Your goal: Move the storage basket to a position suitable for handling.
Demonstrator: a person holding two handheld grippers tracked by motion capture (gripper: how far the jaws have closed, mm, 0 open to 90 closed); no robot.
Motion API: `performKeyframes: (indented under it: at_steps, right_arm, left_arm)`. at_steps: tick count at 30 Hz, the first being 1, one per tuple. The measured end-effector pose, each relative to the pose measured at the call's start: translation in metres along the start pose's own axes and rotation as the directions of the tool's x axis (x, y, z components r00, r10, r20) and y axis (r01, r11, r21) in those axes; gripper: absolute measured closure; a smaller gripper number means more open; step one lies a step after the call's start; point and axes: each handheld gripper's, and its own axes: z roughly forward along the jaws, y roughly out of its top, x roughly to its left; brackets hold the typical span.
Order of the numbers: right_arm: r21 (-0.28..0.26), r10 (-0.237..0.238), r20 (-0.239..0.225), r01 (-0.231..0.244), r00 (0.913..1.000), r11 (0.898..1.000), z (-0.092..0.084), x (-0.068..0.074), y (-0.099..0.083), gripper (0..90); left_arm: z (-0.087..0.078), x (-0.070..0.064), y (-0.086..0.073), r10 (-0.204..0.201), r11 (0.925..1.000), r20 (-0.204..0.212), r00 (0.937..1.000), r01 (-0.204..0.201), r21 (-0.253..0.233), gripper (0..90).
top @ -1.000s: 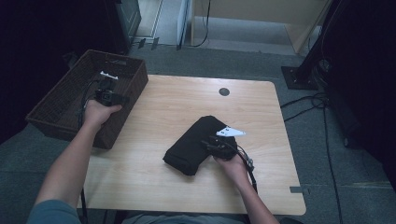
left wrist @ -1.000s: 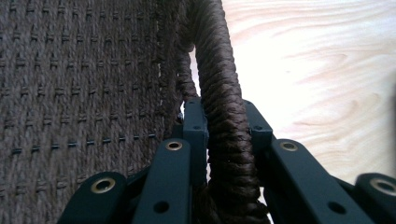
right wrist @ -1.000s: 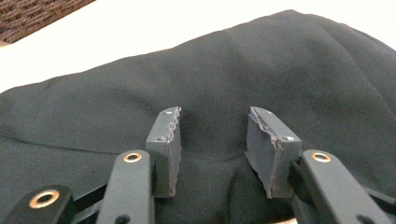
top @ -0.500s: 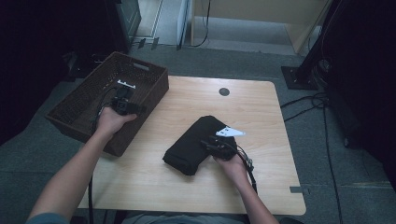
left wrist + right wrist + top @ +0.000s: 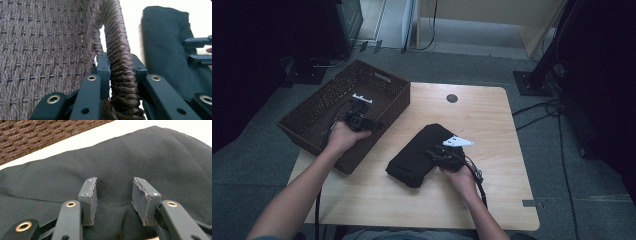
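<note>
From the high view, a pale wooden bench (image 5: 492, 200) stands on grey carpet in a dim room, with dark equipment stands and cables at its far and right sides. A brown woven basket (image 5: 327, 107) sits tilted over the bench's left corner, partly hanging past the edge. A folded black cloth (image 5: 412, 160) lies near the middle of the bench. The left gripper (image 5: 360, 120) is at the basket's near rim; the right gripper (image 5: 443, 156) rests on the cloth, though how its jaws stand is too small to read here.

In the left gripper view, the basket's thick braided rim (image 5: 121, 75) runs between the jaws, which are clamped against it on both sides; the weave of the wall fills the left, and the cloth (image 5: 165, 50) appears blurred beyond.

In the right gripper view, the jaws stand apart, pads pressed down on the cloth (image 5: 125, 157) with a ridge of fabric between them, not pinched. The basket wall (image 5: 37, 137) crosses the top left corner.
</note>
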Motion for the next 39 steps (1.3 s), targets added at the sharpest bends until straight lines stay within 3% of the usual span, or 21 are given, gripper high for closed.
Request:
performKeyframes:
  at_steps: [6, 10, 13, 17, 22, 25, 29, 31, 37, 39]
  right_arm:
    - [0.0, -0.003, 0.0, 0.003, 1.0, 1.0, 0.0, 0.0, 0.0, 54.9]
    - [-0.001, -0.001, -0.001, 0.001, 1.0, 1.0, 0.0, 0.0, 0.0, 54.9]
    - [-0.002, 0.0, 0.003, 0.0, 1.0, 1.0, 0.0, 0.001, 0.0, 54.9]
    - [-0.005, 0.024, 0.0, -0.024, 0.9997, 1.0, -0.002, 0.001, 0.0, 54.7]
    - [0.025, 0.043, 0.0, -0.043, 0.9991, 0.999, -0.009, 0.002, 0.003, 53.4]
    - [0.029, 0.051, 0.002, -0.051, 0.9987, 0.998, -0.015, 0.007, 0.002, 51.7]
    - [0.031, 0.017, 0.012, -0.017, 0.9998, 0.999, -0.02, 0.015, 0.002, 48.0]
    - [0.034, 0.009, 0.018, -0.009, 0.9998, 0.999, -0.02, 0.019, 0.002, 47.1]
    - [0.05, 0.019, 0.011, -0.02, 0.9998, 0.999, -0.019, 0.023, -0.002, 45.2]
    - [0.061, 0.023, 0.005, -0.023, 0.9997, 0.998, -0.016, 0.021, -0.003, 44.8]
  left_arm:
    - [0.005, -0.008, 0.001, 0.0, 1.0, 0.007, 1.0, 0.0, -0.001, 74.2]
    - [0.005, -0.007, 0.001, -0.003, 1.0, 0.017, 0.9998, 0.003, -0.008, 72.7]
    - [0.003, -0.009, 0.002, 0.023, 0.9995, -0.004, 0.9997, -0.023, -0.02, 69.6]
    - [-0.008, -0.012, 0.011, 0.013, 0.9991, -0.016, 0.9998, -0.014, -0.04, 64.3]
    - [-0.026, -0.026, 0.025, 0.051, 0.9965, -0.025, 0.9984, -0.052, -0.065, 59.4]
    - [-0.031, -0.04, 0.026, 0.087, 0.9933, -0.013, 0.9961, -0.088, -0.075, 57.4]
    - [-0.028, -0.054, 0.024, 0.119, 0.9907, -0.015, 0.9927, -0.12, -0.064, 55.1]
    - [-0.024, -0.06, 0.022, 0.116, 0.9909, 0.003, 0.9933, -0.115, -0.07, 54.1]
    - [-0.01, -0.075, 0.017, 0.133, 0.99, 0.019, 0.991, -0.131, -0.051, 51.4]
    - [-0.004, -0.08, 0.015, 0.147, 0.9886, 0.007, 0.9891, -0.147, -0.034, 50.1]
